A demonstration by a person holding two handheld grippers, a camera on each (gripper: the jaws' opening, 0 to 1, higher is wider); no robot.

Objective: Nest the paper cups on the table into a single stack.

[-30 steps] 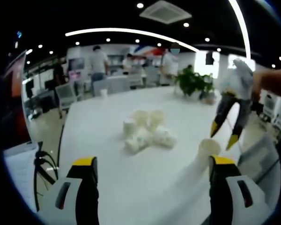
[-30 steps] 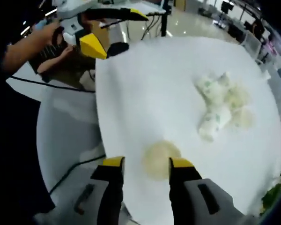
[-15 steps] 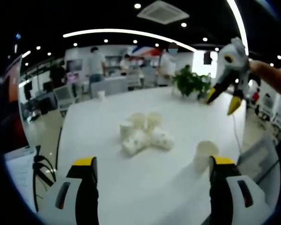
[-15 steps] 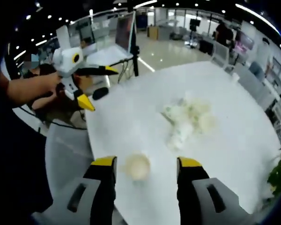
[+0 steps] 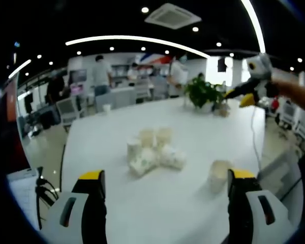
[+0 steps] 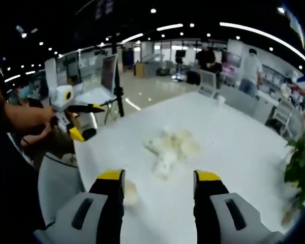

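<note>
The desk [image 5: 117,193] is bare and open between me and the pile of cups [image 5: 153,151]. One cup [image 5: 218,175] stands alone near my edge.

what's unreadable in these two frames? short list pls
- Cup pile: left gripper view, blur hides how many cups there are and which stand or lie.
- Same pile in the right gripper view: smeared, no single cup separable.
- Lone cup: partly behind the left tool's jaw.
- That cup in the right gripper view: cut by the right tool's jaw, blurred.
- Plant: cut off at the view's edge.
</note>
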